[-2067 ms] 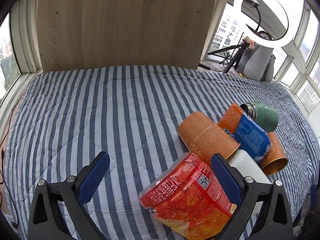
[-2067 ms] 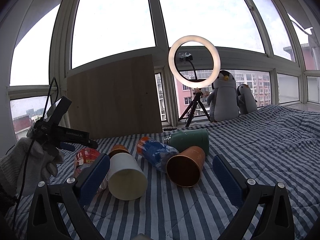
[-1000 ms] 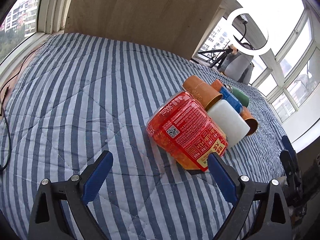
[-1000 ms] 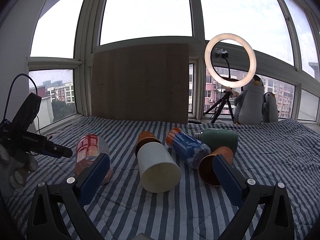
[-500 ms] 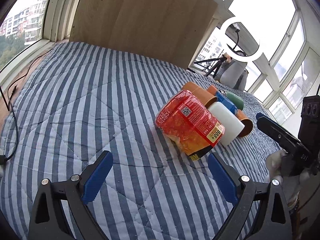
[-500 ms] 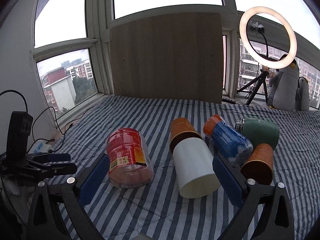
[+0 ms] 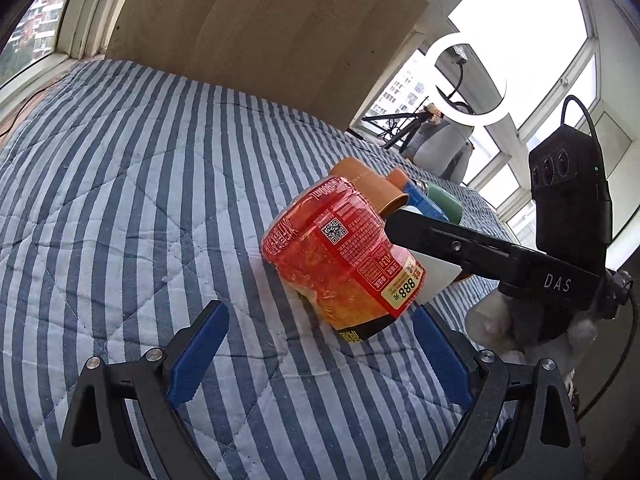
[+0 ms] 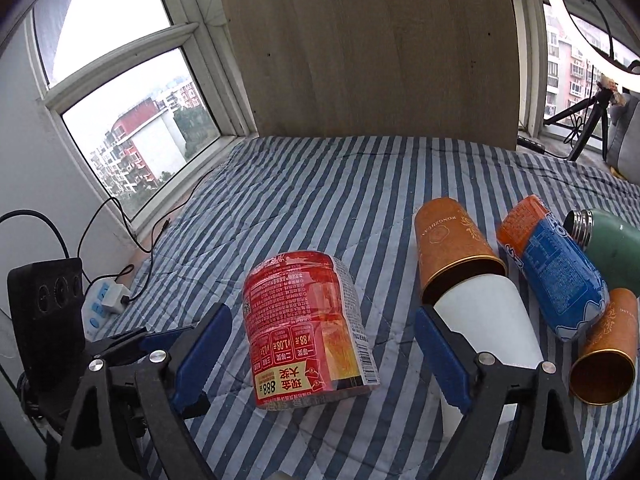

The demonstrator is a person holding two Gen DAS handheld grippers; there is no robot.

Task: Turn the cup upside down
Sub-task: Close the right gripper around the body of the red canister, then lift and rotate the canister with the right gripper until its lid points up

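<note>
Right wrist view: white cup (image 8: 486,322) lies sideways, mouth toward camera; both grippers (image 8: 323,354) (image 7: 320,354) gape empty.

Striped quilted bed (image 8: 320,184) carries red jar (image 8: 308,330), three cups, blue bottle (image 8: 556,276), green flask (image 8: 612,246), all lying sideways.

The left hand-held gripper (image 7: 316,354) hangs low over the striped bed (image 7: 132,184), its blue-padded fingers (image 7: 198,354) spread wide with nothing between them. Just beyond the gripper lies a red-labelled jar (image 7: 344,256) on its side. Behind the jar, touching it, is an orange cup (image 7: 368,184) lying down, and a white cup (image 7: 434,276) shows partly past the jar. The right hand-held gripper (image 7: 394,226) reaches in from the right, its tip over the jar; its opening cannot be judged. A wooden board (image 7: 264,32) stands behind the bed.
</note>
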